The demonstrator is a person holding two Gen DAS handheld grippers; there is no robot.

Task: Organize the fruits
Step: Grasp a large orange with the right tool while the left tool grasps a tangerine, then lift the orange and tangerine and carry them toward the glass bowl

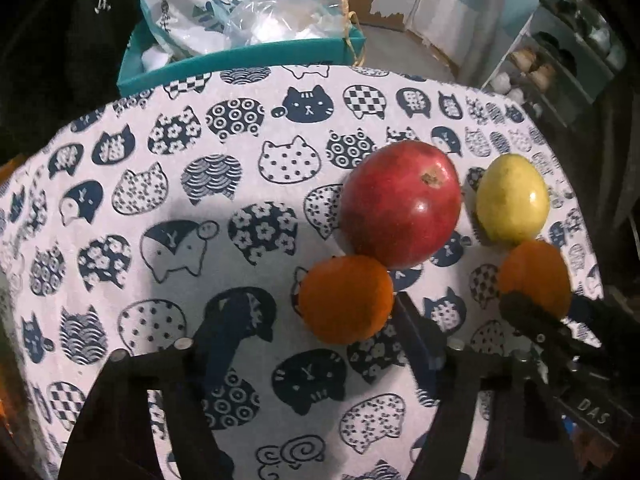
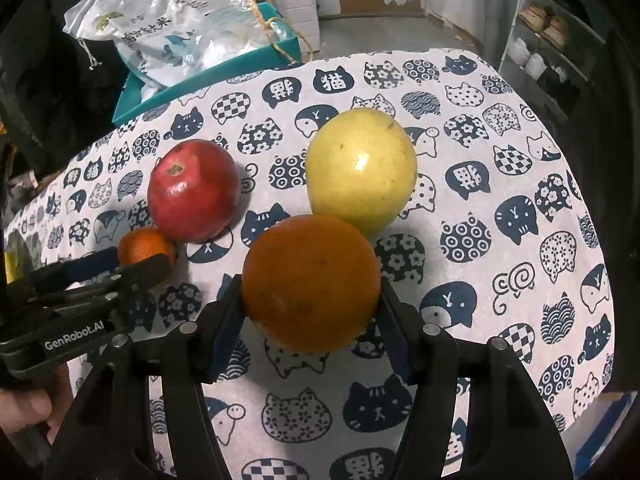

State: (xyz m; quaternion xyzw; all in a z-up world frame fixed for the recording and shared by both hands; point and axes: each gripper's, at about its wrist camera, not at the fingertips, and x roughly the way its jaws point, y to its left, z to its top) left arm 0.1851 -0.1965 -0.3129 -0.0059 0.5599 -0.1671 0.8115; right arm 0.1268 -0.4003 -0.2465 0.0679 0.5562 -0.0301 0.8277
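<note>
Round, dimpled orange (image 2: 311, 283) between right fingers (image 2: 394, 320)

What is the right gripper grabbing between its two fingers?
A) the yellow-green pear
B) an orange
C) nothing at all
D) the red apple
B. In the right wrist view, the right gripper has a finger pressed against each side of the big orange, while the red apple and the yellow-green pear sit free on the cat-print tablecloth behind it.
</note>
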